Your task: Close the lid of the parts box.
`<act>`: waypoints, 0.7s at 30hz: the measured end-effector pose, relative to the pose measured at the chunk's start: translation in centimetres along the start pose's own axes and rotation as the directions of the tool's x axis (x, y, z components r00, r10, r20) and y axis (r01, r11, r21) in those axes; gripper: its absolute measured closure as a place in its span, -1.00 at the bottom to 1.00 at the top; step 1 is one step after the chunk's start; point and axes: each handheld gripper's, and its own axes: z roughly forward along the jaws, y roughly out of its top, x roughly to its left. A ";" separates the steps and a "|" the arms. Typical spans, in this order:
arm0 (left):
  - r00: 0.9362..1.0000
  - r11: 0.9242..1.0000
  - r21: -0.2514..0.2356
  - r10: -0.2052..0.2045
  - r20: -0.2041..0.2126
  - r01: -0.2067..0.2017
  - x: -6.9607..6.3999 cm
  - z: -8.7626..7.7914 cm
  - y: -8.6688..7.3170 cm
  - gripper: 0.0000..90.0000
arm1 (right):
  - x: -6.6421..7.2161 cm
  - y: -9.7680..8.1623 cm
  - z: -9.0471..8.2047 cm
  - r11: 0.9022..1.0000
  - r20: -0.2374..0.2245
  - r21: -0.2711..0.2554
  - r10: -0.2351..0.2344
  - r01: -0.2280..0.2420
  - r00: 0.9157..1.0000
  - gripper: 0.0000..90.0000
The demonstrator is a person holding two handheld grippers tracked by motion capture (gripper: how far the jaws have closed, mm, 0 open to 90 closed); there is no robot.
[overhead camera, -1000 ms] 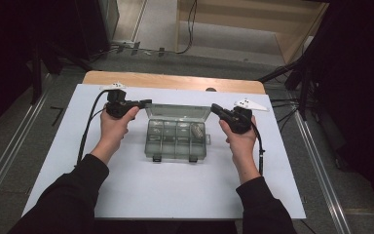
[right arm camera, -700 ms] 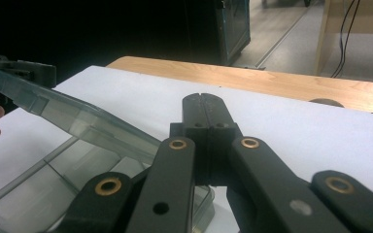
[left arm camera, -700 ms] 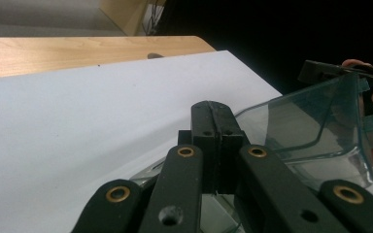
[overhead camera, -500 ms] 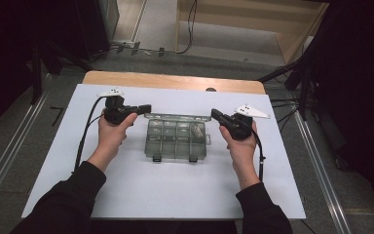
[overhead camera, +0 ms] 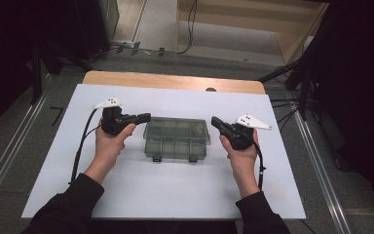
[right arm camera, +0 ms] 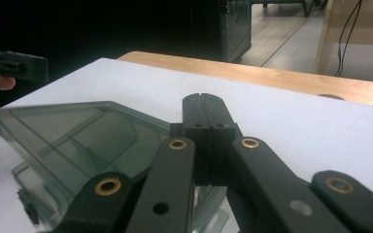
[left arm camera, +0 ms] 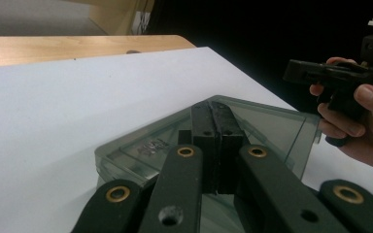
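The clear compartment box (overhead camera: 176, 139) sits at the middle of the white desk (overhead camera: 165, 195), its lid down and the two dark latches on its near edge, at about 6 o'clock. Its grid of compartments shows through the smoky plastic; whether anything lies in them is too dim to tell, though they look bare.

At the box's 9 o'clock the left gripper (overhead camera: 145, 117) points across toward the box's far left corner, jaws clenched flat together with nothing between them. In the left gripper view those jaws (left arm camera: 216, 127) hang over the lid's corner, just above it; contact cannot be made out. At 3 o'clock the right gripper (overhead camera: 215, 122) mirrors it, jaws likewise pressed together on nothing, tips just beside the box's far right corner. The right gripper view (right arm camera: 205, 116) shows them beside the lid's edge.

Farther out, a strip of bare wood (overhead camera: 175, 82) edges the desk at 12 o'clock, and cables trail over the floor beyond.

By my reading, the work has barely started: the box is flanked but not gripped, and both latches appear fastened. Everything is left, whether unlatching, lifting the lid, or moving the box.
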 end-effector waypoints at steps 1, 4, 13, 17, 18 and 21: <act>1.000 1.000 -0.008 0.002 -0.009 -0.002 -0.2 -0.1 -0.3 0.98 | 0.2 -0.1 -0.2 1.000 0.001 -0.001 -0.007 0.007 1.000 0.95; 0.999 1.000 -0.013 0.017 -0.028 -0.018 -1.2 -0.3 -1.7 0.98 | 0.7 -0.5 -0.5 1.000 -0.003 -0.004 -0.009 0.009 1.000 0.95; 0.996 0.999 -0.016 0.044 -0.075 -0.045 -3.7 -0.9 -5.1 0.98 | 3.6 -2.5 -1.5 0.997 0.033 0.013 -0.076 0.076 0.997 0.95; 0.994 0.999 -0.008 0.050 -0.101 -0.052 -4.1 -1.0 -5.6 0.98 | 4.8 -2.9 -1.9 0.994 0.027 0.029 -0.109 0.108 0.994 0.95; 0.993 0.999 -0.010 0.049 -0.107 -0.051 -4.1 -1.1 -5.7 0.98 | 5.1 -3.0 -1.9 0.993 0.033 0.034 -0.118 0.117 0.993 0.95; 0.992 0.998 -0.008 0.055 -0.114 -0.057 -4.2 -1.4 -6.2 0.98 | 5.4 -3.4 -1.7 0.992 0.034 0.046 -0.121 0.119 0.992 0.95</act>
